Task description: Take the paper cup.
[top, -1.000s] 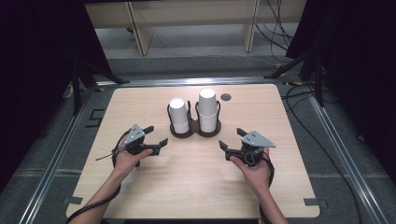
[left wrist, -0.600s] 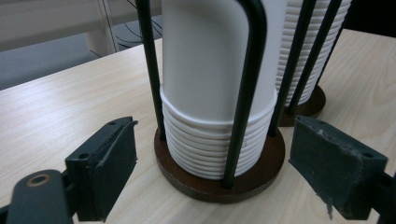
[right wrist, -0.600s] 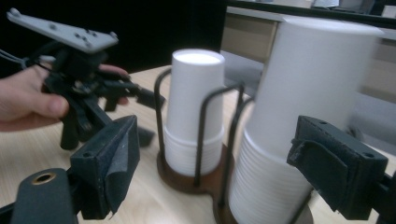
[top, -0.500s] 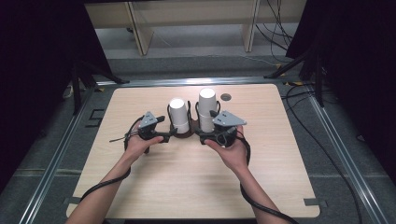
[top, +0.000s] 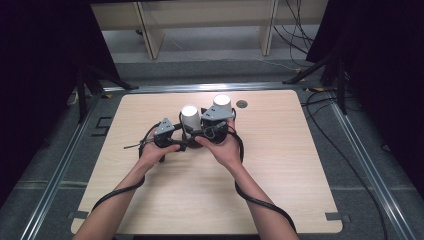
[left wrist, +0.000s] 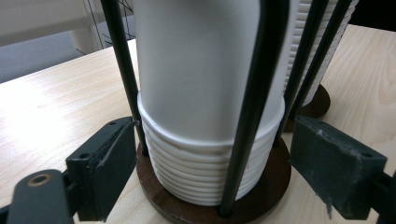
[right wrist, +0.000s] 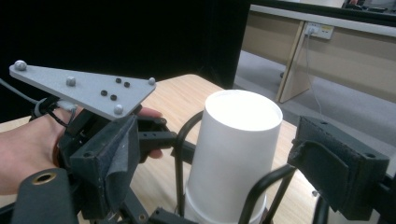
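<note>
White paper cups sit upside down in two stacks, each inside a black wire holder on a round dark-brown base, mid-table toward the far side. Left cup stack (top: pixel 190 116) is shorter than the right cup stack (top: pixel 221 105) in the high view.

Change vs 0.5 s ago — both hands moved in further. Left gripper (top: pixel 181 145) is now at the foot of the left holder; right gripper (top: pixel 206 131) sits higher, between the two stacks, hands nearly touching. A second ago both were well apart, out at the sides of the wooden table (top: pixel 280 165).

Left gripper view: jaws apart, one pad either side of the brown base (left wrist: pixel 261 191), low down by the nested cup rims. Wire uprights (left wrist: pixel 254 102) run in front of the cups. Left pad is just beside the base edge; can't tell if it touches. Second holder's base shows behind to the right.

Right gripper view: jaws wide apart, bracketing the top of the left cup stack (right wrist: pixel 233 154) — no contact with the pads. Other gripper's grey plate (right wrist: pixel 84 91) and the hand holding it (right wrist: pixel 28 154) are just beyond the left pad.

Cables trail back along both forearms.
</note>
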Tool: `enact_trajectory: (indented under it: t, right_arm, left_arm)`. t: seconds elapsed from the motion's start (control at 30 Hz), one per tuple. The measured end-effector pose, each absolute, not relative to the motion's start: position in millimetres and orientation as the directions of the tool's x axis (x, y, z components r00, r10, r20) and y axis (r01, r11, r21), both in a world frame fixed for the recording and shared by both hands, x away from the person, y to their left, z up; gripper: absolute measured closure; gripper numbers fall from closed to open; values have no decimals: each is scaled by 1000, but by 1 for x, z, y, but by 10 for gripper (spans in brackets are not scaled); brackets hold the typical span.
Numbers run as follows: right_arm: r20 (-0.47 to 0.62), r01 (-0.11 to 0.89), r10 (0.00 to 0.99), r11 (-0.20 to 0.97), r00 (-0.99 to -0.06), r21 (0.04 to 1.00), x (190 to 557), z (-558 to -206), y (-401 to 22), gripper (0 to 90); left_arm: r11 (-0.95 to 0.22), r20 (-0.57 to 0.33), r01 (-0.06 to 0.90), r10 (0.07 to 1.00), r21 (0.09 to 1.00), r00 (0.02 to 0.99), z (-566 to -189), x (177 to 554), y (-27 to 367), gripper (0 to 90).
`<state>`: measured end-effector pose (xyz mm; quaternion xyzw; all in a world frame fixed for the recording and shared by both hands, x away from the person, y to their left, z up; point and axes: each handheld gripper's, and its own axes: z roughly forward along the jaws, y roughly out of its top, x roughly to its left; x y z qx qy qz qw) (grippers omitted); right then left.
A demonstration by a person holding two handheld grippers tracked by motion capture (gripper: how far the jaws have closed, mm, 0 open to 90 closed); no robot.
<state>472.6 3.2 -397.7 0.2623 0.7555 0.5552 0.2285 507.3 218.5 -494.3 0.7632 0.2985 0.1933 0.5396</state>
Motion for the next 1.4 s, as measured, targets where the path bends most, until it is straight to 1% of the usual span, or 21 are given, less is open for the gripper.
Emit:
enact_trajectory:
  t: [0.23, 0.27, 0.3, 0.33, 0.53, 0.6, 0.67, 0.77, 0.83, 0.87, 0.9, 0.93, 1.1, 1.17, 1.27, 1.4]
  right_arm:
    - [-56, 147, 651, 253, -757, 956, 483, -397, 14, 155]
    - [-12, 186, 658, 230, -753, 955, 484, -398, 18, 159]
    - [-12, 186, 658, 230, -753, 955, 484, -398, 18, 159]
    - [-44, 162, 652, 252, -757, 954, 488, -399, 19, 158]
    - [-43, 167, 657, 255, -753, 952, 491, -399, 24, 161]
    - [-35, 173, 672, 241, -740, 955, 493, -400, 25, 163]
    - [-43, 167, 666, 248, -745, 954, 493, -399, 25, 164]
    - [-31, 167, 660, 236, -751, 957, 495, -400, 26, 176]
    - [-33, 177, 676, 239, -736, 955, 495, -399, 25, 189]
    - [-65, 150, 676, 254, -734, 956, 498, -399, 25, 215]
    - [-65, 150, 676, 254, -734, 956, 498, -399, 25, 215]
    - [-52, 167, 687, 248, -725, 954, 500, -399, 27, 237]
    - [-52, 173, 689, 253, -723, 952, 503, -399, 32, 204]
    - [-73, 171, 705, 269, -705, 948, 502, -399, 34, 221]
    - [-74, 176, 713, 271, -697, 946, 503, -400, 35, 251]
    - [-103, 162, 718, 291, -688, 943, 504, -401, 38, 245]
  left_arm:
    - [-251, -17, 243, 662, 937, 749, -494, 510, 217, 144]
    - [-262, -12, 246, 662, 933, 749, -494, 510, 217, 145]
    - [-262, -12, 246, 662, 933, 749, -494, 510, 217, 145]
    - [-256, -16, 243, 657, 936, 754, -495, 511, 215, 146]
    - [-282, -1, 244, 653, 928, 758, -494, 514, 214, 149]
    - [-289, 1, 251, 656, 924, 754, -494, 514, 214, 164]
    - [-288, 0, 252, 659, 924, 752, -494, 514, 214, 181]
    - [-290, -2, 256, 660, 922, 752, -494, 515, 214, 182]
    - [-289, -2, 256, 660, 922, 752, -494, 515, 214, 182]
    - [-284, -7, 257, 659, 924, 752, -494, 514, 214, 183]
    - [-284, -7, 257, 659, 924, 752, -494, 514, 214, 183]
    - [-285, -7, 257, 659, 924, 753, -494, 514, 214, 183]
    - [-293, -1, 256, 656, 921, 755, -493, 515, 215, 184]
    - [-296, 0, 257, 655, 920, 756, -493, 515, 215, 183]
    - [-279, -11, 256, 658, 926, 753, -494, 514, 213, 184]
    - [-279, -9, 255, 658, 926, 753, -494, 514, 213, 184]
